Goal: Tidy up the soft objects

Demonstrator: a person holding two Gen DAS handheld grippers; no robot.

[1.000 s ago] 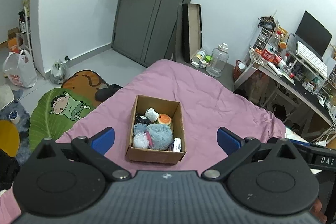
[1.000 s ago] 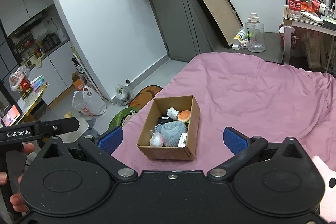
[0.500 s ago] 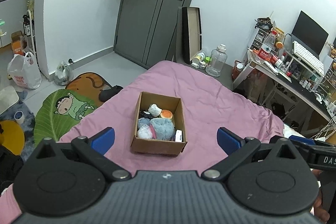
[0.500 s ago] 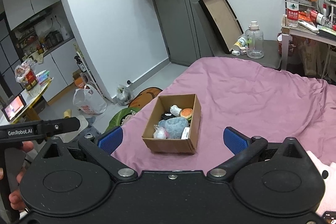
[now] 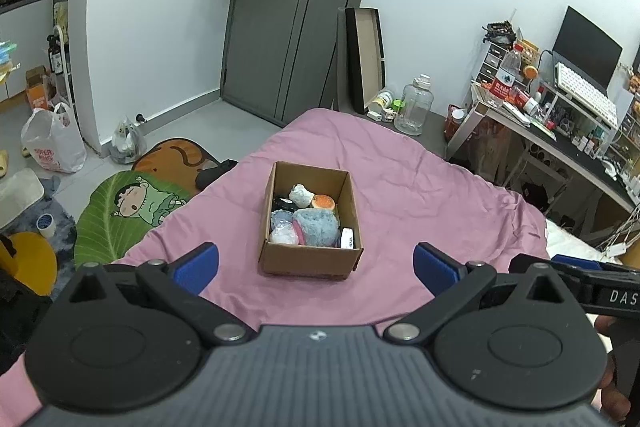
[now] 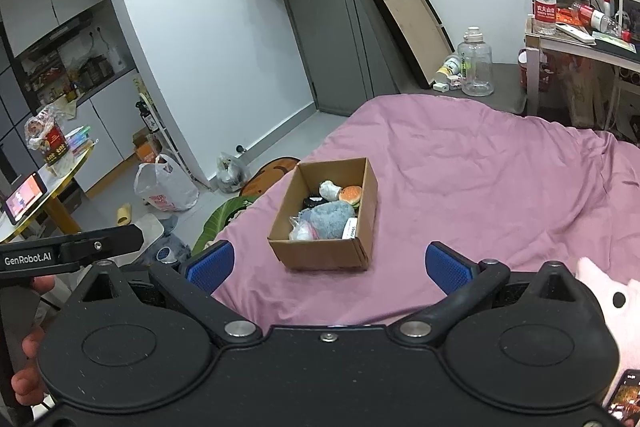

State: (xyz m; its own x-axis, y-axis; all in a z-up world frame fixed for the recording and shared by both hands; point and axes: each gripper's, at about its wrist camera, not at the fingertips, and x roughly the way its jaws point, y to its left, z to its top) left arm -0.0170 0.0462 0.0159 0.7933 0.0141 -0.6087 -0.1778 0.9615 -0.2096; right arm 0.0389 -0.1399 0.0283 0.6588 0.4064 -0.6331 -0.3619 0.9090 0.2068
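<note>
Box: open brown cardboard box (image 5: 311,223) sits mid pink bedspread (image 5: 420,195), well ahead of both grippers. Inside: fluffy grey-blue plush (image 5: 316,227), small burger-shaped toy (image 5: 323,202), white plush (image 5: 302,194), clear plastic bag (image 5: 283,233). Left gripper (image 5: 316,263) fingers spread wide, holding nothing. Right gripper (image 6: 329,263) fingers likewise wide apart, empty. Pink plush (image 6: 608,299) at right edge of right view.

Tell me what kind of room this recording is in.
Most likely a small studio bedroom. A bed with a pink duvet fills the middle, a cluttered desk with monitor and keyboard stands beside it, and coats hang on the grey entry door. Kitchen cabinets show past the wall.
</note>
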